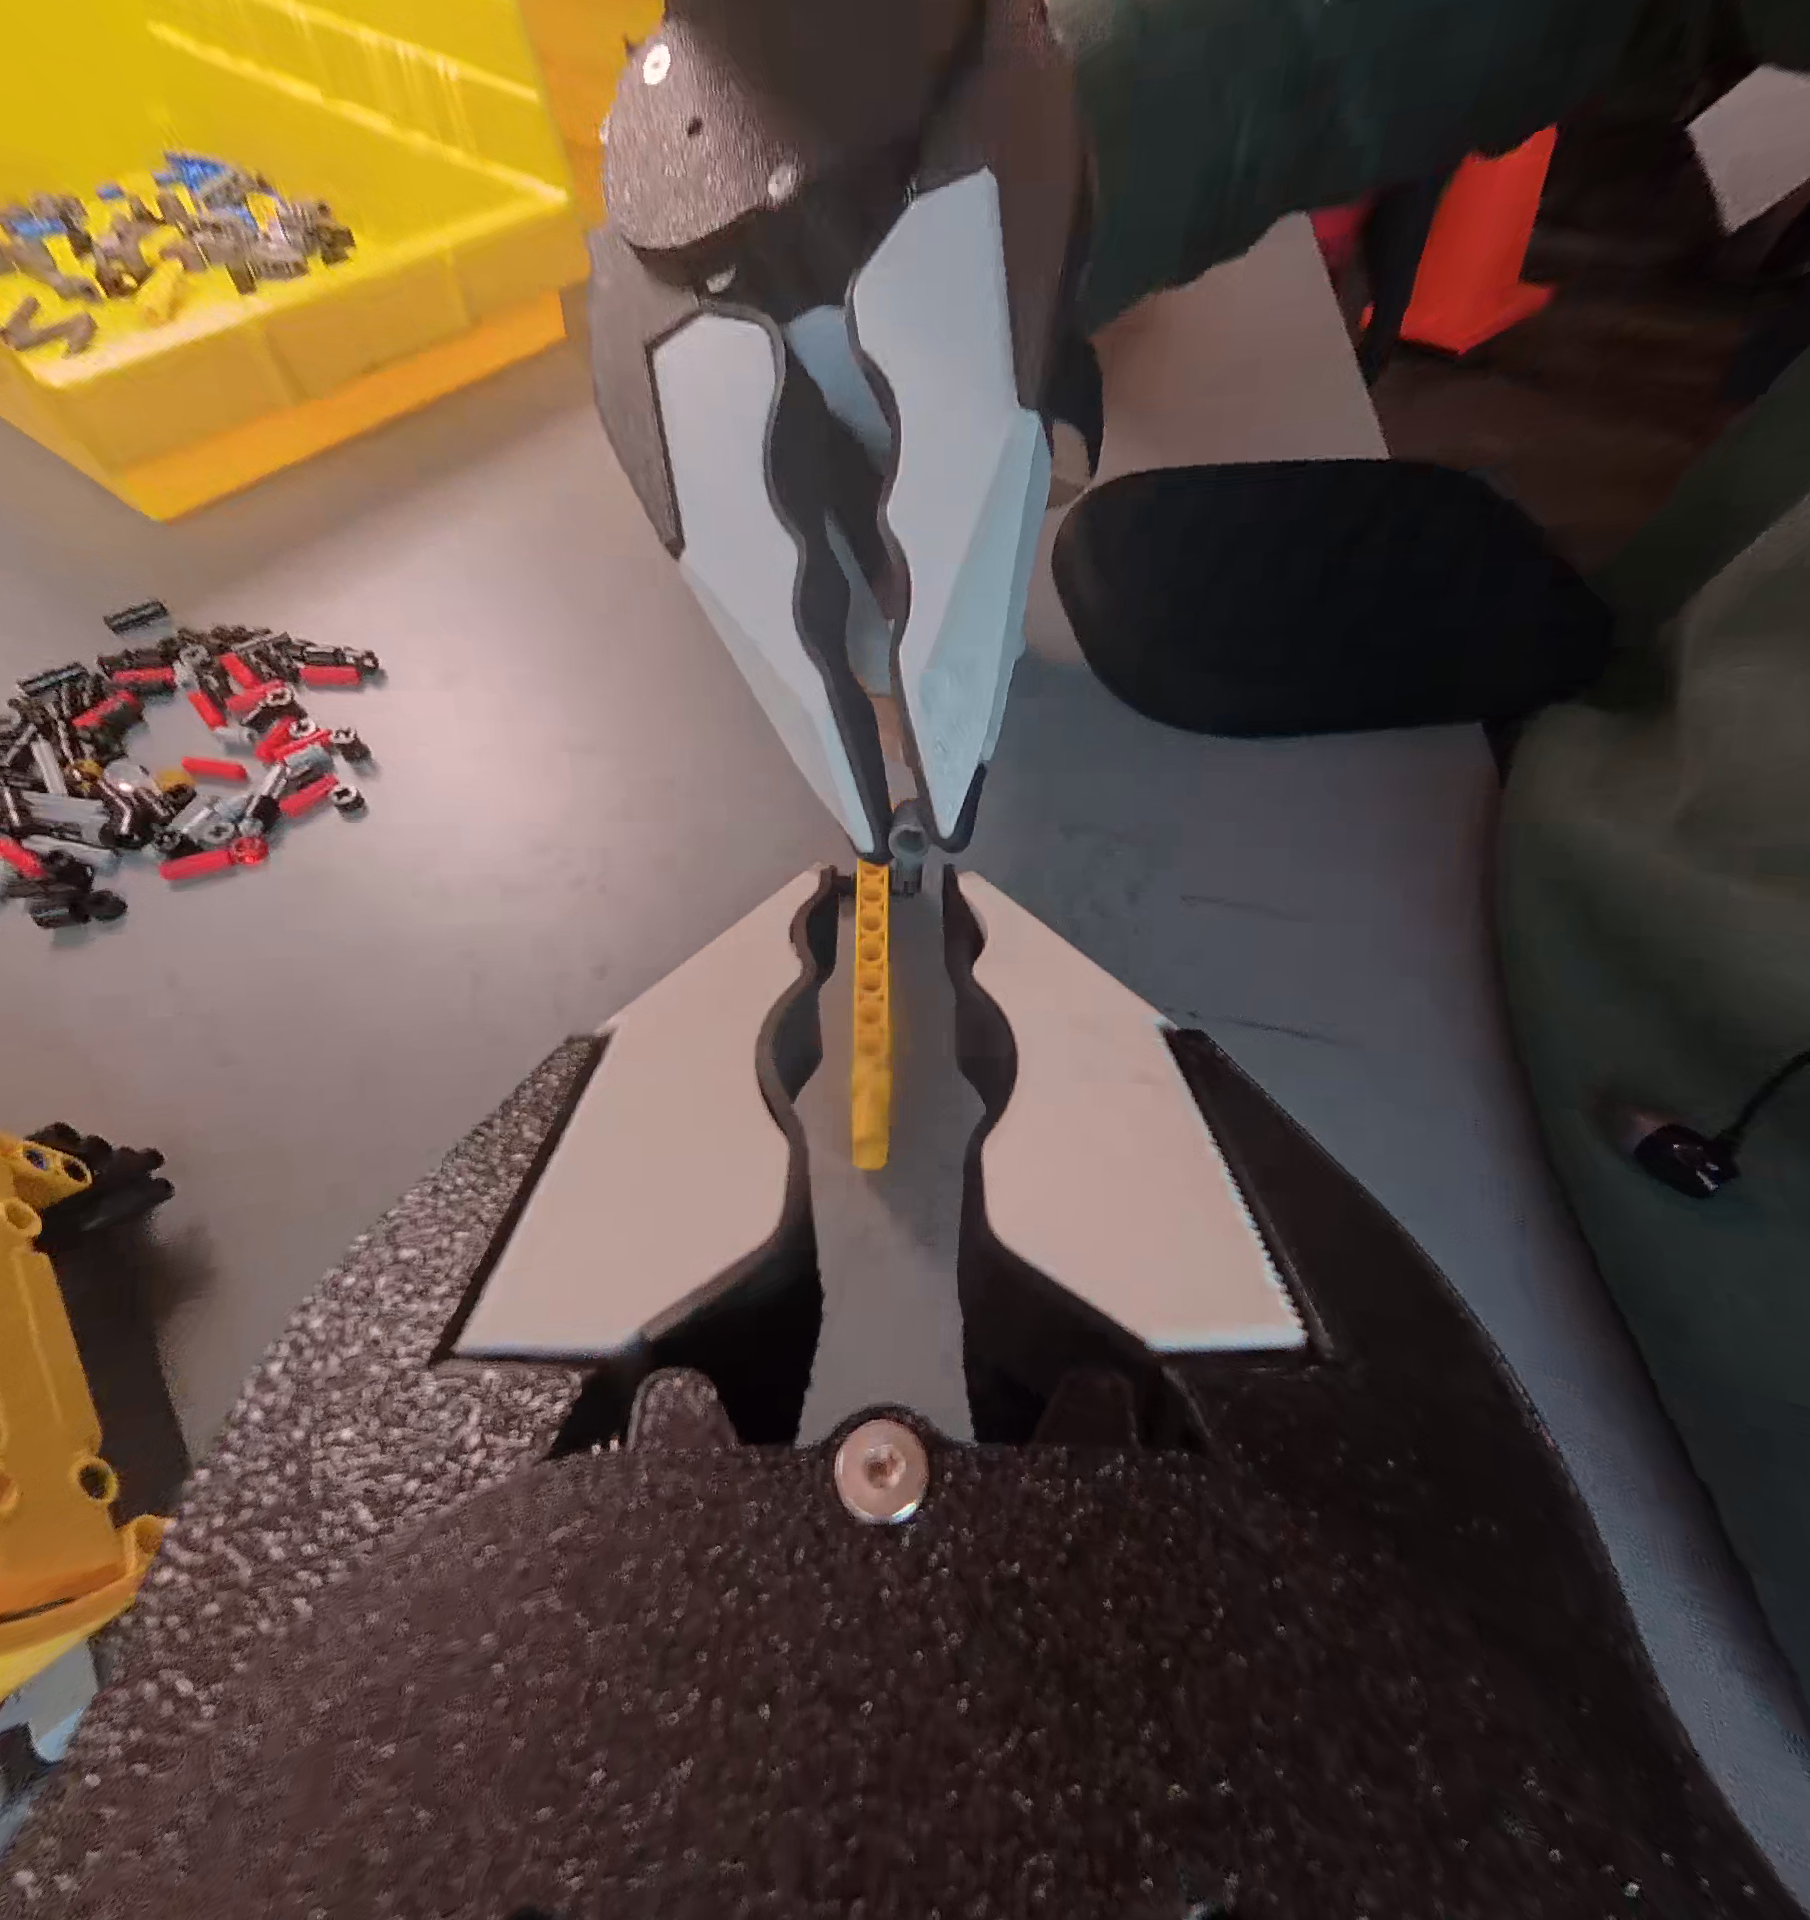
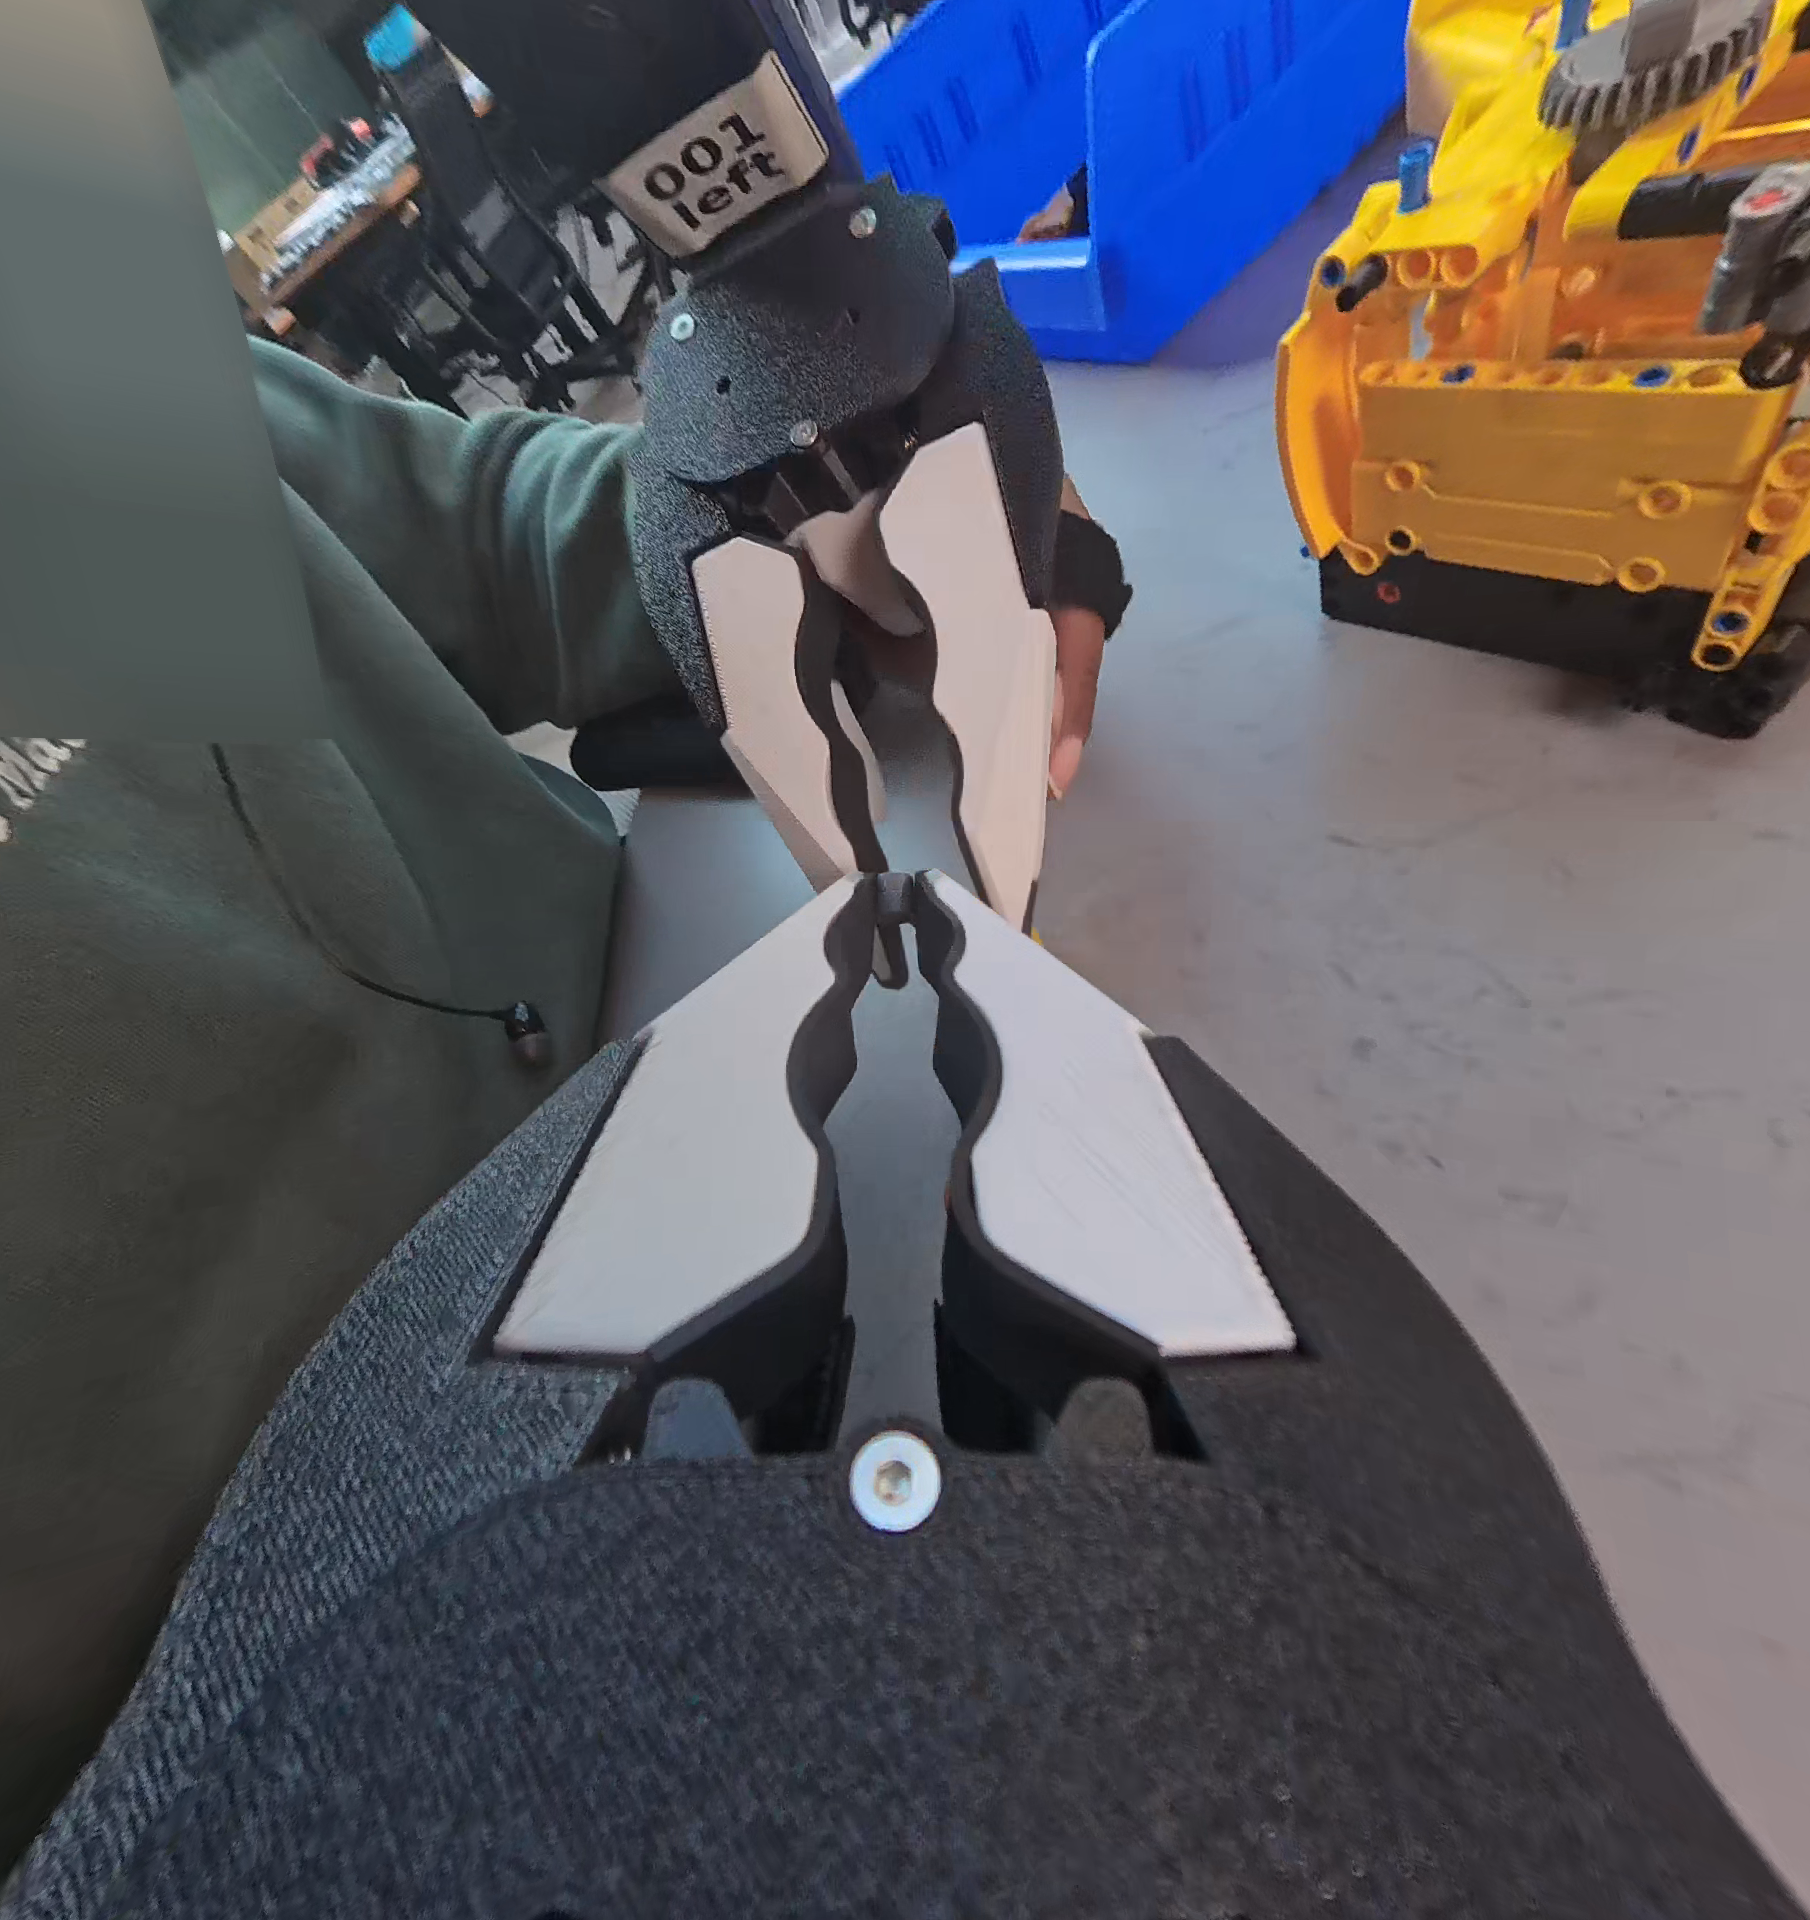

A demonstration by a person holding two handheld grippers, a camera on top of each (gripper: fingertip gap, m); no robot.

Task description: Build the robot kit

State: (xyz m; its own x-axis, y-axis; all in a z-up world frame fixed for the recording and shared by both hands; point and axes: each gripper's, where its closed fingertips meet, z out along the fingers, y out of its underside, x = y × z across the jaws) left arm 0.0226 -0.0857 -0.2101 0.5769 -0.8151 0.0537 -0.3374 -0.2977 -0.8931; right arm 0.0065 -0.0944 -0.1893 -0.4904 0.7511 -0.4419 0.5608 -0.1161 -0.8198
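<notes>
The left tool (image 1: pixel 885 883) stands partly spread, a long yellow holed beam (image 1: pixel 870 1023) lying between its fingers with its far end at their tips; whether the fingers press on the beam cannot be told. Tip to tip with it, the right tool (image 2: pixel 893 891) is pinched narrow on a small dark grey connector piece (image 2: pixel 890 920), which touches the beam's far end. On the grey counter (image 2: pixel 1400 935), a heap of red and black parts (image 1: pixel 153 769) lies to the left before a yellow bin (image 1: pixel 257 343), and a yellow brick-built vehicle (image 2: pixel 1587 436) stands far right beside blue bins (image 2: pixel 1140 177).
</notes>
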